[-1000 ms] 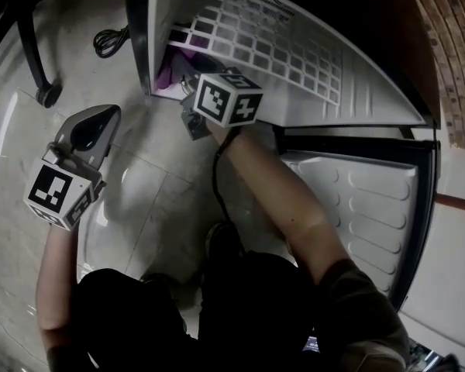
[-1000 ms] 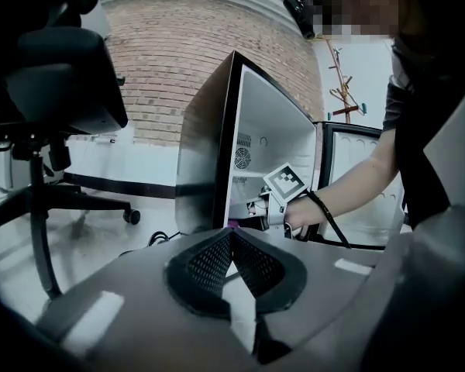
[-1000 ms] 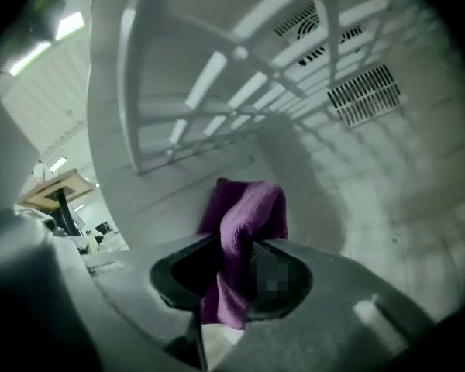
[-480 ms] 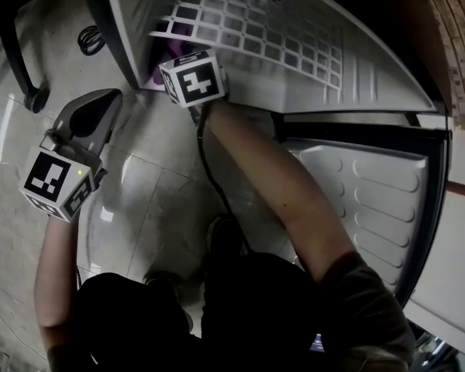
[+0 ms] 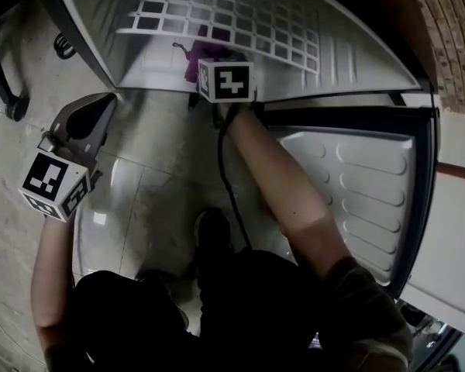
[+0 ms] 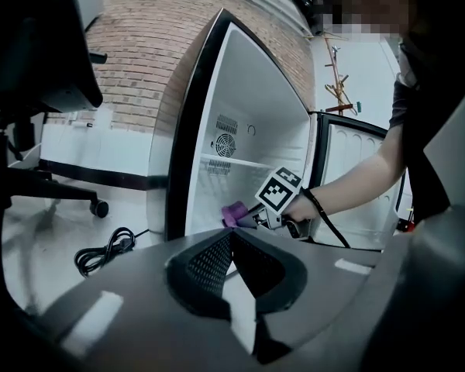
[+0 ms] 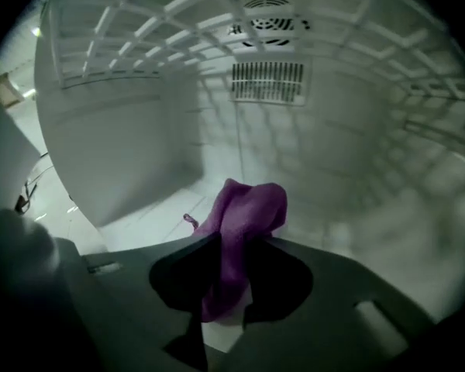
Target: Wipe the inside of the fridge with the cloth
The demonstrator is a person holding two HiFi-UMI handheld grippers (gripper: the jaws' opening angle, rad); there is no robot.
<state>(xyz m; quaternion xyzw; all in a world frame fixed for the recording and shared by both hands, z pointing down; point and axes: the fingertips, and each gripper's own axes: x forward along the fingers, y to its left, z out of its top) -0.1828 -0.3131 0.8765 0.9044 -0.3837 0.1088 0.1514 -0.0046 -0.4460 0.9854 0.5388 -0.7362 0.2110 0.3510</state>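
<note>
The cloth (image 7: 244,208) is clamped in the right tongs (image 7: 232,246) inside the fridge (image 7: 132,138). The left tongs (image 6: 231,235) are closed and empty. Wiping is judged incomplete.

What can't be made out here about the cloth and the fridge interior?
1. Whether the cloth touches the fridge floor: in the right gripper view, the body of the right hand-held gripper hides its lower end.
2. The cloth in the head view: mostly covered by the marker cube and wire shelf.
3. Dirt on the walls: too dim and blurred everywhere.
</note>
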